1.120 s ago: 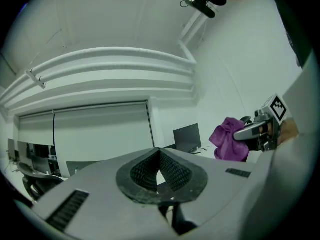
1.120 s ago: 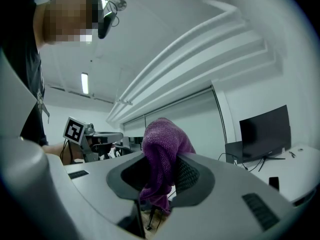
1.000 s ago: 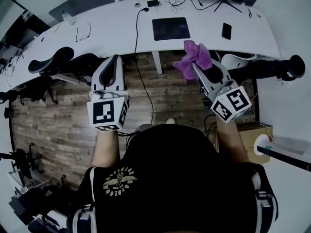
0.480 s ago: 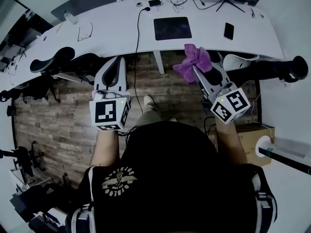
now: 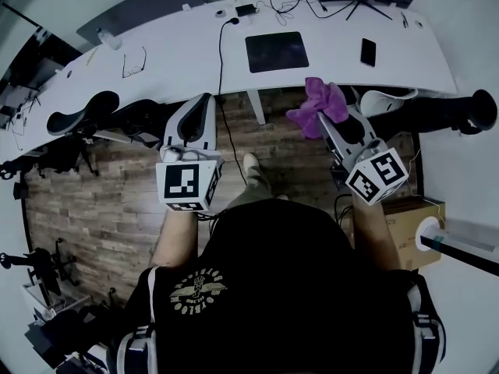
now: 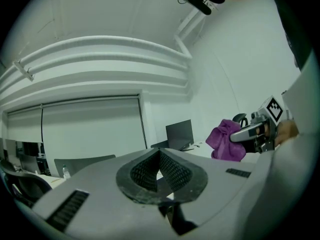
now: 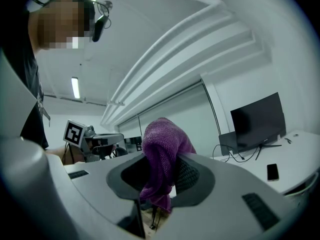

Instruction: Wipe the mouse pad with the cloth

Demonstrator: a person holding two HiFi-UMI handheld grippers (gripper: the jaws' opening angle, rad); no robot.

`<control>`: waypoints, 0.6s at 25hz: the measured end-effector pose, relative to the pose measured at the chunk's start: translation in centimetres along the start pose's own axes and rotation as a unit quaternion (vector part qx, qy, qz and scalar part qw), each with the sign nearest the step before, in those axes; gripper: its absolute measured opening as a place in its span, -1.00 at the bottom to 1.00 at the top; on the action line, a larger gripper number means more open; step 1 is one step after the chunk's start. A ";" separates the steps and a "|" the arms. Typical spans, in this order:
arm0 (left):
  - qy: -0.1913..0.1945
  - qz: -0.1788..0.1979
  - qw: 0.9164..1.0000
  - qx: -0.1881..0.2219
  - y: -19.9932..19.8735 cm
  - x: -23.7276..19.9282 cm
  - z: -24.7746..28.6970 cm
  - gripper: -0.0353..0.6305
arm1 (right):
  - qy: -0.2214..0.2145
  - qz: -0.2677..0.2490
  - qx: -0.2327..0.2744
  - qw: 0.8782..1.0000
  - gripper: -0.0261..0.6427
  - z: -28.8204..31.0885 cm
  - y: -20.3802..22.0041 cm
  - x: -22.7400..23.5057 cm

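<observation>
The dark mouse pad (image 5: 276,51) lies flat on the long white desk (image 5: 187,53), ahead of me. My right gripper (image 5: 323,120) is held in the air short of the desk's near edge, shut on a crumpled purple cloth (image 5: 318,104). In the right gripper view the cloth (image 7: 162,159) bulges up between the jaws and hangs below them. My left gripper (image 5: 195,117) hovers at the same height to the left, shut with nothing in it; its pads (image 6: 172,166) meet at the tip. The left gripper view shows the cloth (image 6: 224,141) to its right.
A black phone (image 5: 368,51) lies right of the pad, glasses (image 5: 134,61) far to its left, and cables (image 5: 221,53) run across and off the desk. Office chairs (image 5: 82,107) stand under the desk at left and right. A cardboard box (image 5: 401,218) sits on the floor at right.
Both grippers have drifted slightly right and nearer in the head view. A foot has stepped forward on the wooden floor. The cloth stays held.
</observation>
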State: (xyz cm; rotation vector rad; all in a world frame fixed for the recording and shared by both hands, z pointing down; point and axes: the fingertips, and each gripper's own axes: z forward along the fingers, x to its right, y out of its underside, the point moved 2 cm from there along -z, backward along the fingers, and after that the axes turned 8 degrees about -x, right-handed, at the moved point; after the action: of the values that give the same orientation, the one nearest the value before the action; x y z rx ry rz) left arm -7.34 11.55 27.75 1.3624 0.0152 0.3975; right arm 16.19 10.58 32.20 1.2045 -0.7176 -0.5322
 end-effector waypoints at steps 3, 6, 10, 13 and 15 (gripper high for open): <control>0.009 -0.008 1.000 0.004 0.0 -0.3 1.6 -0.89 | 0.006 0.000 -0.011 1.000 -0.60 1.2 0.4 0.9; 0.016 -0.015 1.000 -0.007 1.1 -0.8 3.0 -0.89 | 0.007 0.009 -0.013 1.000 -0.60 2.7 0.7 1.8; 0.020 -0.021 1.000 -0.012 1.2 -2.6 5.5 -0.89 | 0.009 -0.005 -0.021 1.000 -0.59 5.3 -0.6 2.6; 0.022 -0.021 0.999 -0.016 1.3 -3.9 7.2 -0.89 | 0.004 0.004 -0.020 1.000 -0.60 7.3 -0.6 3.4; 0.022 -0.022 0.999 -0.019 1.5 -4.9 8.6 -0.89 | 0.003 0.005 -0.025 1.000 -0.59 8.8 -0.9 3.9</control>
State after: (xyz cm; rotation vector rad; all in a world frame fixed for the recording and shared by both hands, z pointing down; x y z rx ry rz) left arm -10.28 2.21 29.95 1.3125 0.0741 0.3891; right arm 12.31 1.90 33.80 1.1546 -0.7008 -0.5348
